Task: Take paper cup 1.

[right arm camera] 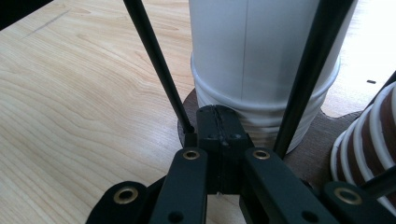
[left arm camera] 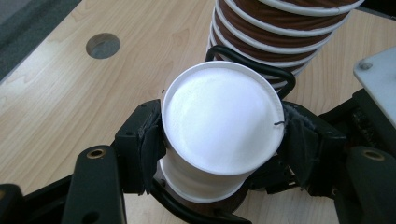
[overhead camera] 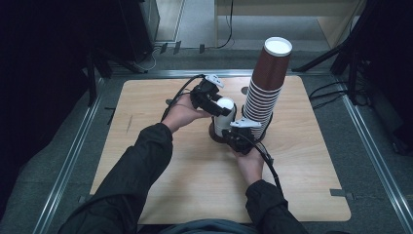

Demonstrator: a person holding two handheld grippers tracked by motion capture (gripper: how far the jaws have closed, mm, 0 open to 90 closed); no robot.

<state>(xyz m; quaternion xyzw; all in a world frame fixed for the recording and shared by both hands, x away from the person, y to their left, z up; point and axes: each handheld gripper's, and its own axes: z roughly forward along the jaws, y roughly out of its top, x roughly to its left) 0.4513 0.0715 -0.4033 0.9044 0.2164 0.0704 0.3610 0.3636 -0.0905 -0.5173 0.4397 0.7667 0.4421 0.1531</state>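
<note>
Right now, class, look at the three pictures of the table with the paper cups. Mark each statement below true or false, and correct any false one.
1. The left gripper is clamped on the top white upside-down paper cup. True.
2. The tall stack of brown paper cups lies on its side. False: it stands upright, leaning a little.
3. The right gripper has its jaws wide open. False: they are shut, low in front of the white cups.
4. The light wooden tabletop has a round hole. True.
5. The white cups stand in a black wire holder. True.
</note>
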